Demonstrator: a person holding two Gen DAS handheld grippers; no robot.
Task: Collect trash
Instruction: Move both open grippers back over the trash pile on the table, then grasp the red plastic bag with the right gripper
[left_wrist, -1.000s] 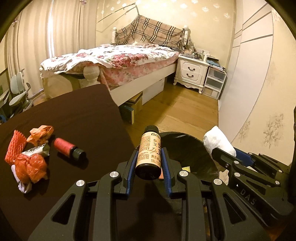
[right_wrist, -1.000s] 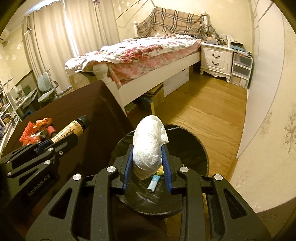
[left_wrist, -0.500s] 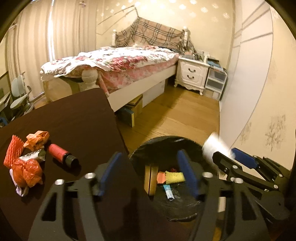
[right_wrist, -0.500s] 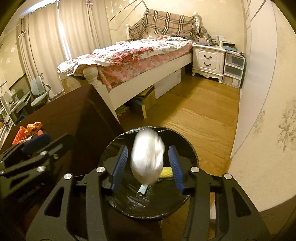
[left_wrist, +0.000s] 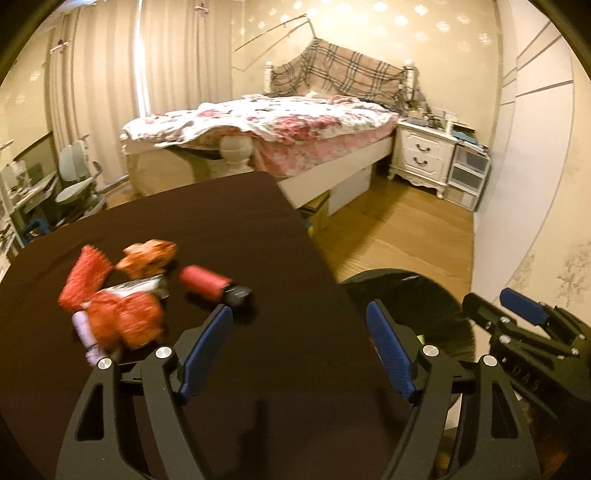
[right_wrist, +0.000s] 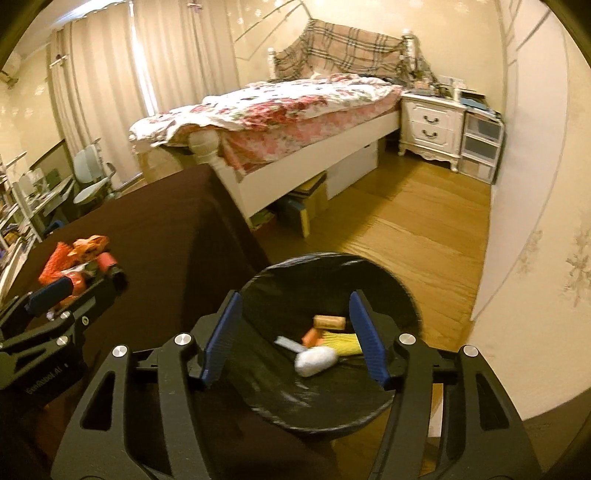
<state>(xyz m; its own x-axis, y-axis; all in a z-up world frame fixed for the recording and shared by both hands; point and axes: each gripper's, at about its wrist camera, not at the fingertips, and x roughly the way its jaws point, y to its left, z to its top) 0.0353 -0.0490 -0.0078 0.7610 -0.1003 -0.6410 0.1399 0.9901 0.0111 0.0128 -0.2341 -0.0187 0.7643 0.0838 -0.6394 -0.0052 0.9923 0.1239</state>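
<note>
My left tongs (left_wrist: 299, 347) have just been opening and hang released over the surface (left_wrist: 221, 229). My right tongs (right_wrist: 295, 332), also just spreading, gape empty above the bin (right_wrist: 369, 266), where the white wad (right_wrist: 314, 362) lies.

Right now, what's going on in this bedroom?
A person is clearing trash off a dark table into a black bin. Both tools, left and right, have just been opening and hold nothing. A white wad lies in the bin. A red bottle and orange wrappers remain on the table.
</note>
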